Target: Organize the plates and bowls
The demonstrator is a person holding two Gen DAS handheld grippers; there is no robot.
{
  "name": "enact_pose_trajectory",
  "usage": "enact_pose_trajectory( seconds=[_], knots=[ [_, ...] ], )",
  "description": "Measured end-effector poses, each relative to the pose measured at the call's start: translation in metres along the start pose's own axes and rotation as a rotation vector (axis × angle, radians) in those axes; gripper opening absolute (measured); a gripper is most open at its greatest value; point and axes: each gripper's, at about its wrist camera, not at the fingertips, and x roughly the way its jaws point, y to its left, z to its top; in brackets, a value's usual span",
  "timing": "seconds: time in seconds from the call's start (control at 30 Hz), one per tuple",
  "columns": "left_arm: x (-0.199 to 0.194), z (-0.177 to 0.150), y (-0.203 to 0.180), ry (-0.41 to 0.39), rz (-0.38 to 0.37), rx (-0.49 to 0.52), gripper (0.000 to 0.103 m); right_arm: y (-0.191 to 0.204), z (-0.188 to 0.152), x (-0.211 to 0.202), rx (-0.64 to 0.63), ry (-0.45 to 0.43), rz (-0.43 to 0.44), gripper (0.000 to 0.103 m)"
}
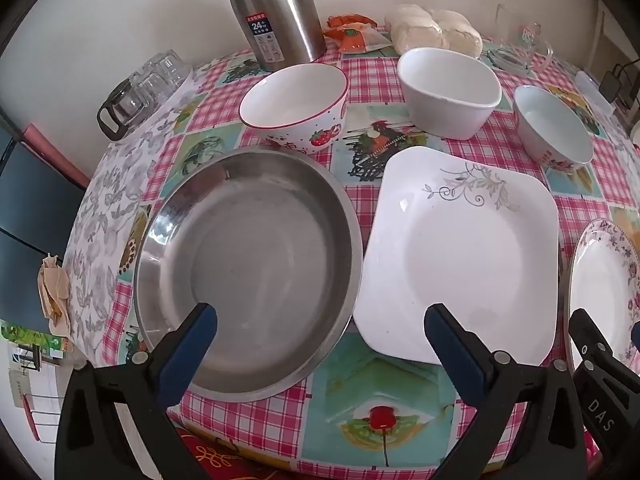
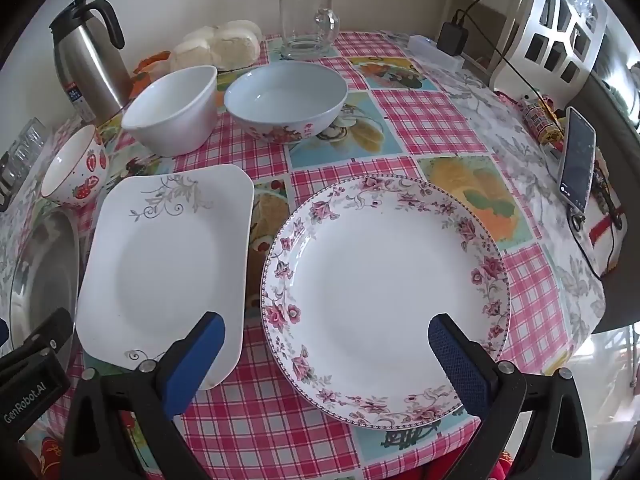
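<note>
One steel flask (image 1: pixel 276 12) bears a "24" label (remaining print illegible).

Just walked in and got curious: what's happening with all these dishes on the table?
A person holds a two-finger gripper in each hand above a table of dishes to be sorted. Nothing is picked up yet. The left gripper hangs open over the steel pan and the square white plate. The right gripper hangs open over the flowered round plate. Three bowls stand behind, apart.

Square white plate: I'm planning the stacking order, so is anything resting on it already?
No, the square white plate lies bare, with nothing on it.
</note>
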Motion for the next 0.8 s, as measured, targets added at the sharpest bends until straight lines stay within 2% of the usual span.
enact_pose_trajectory(
  seconds=[0.47, 0.8],
  knots=[
    [0.0019, -0.0026, -0.0054, 0.009, 0.0, 0.005, 0.103, -0.0015, -0.0003, 0.001, 0.001, 0.002, 0.0, 0.103],
    [0.0014, -0.0007, -0.001, -0.012, 0.004, 0.012, 0.103, -0.0004, -0.0015, 0.0031, -0.001, 0.006, 0.0, 0.103]
  ],
)
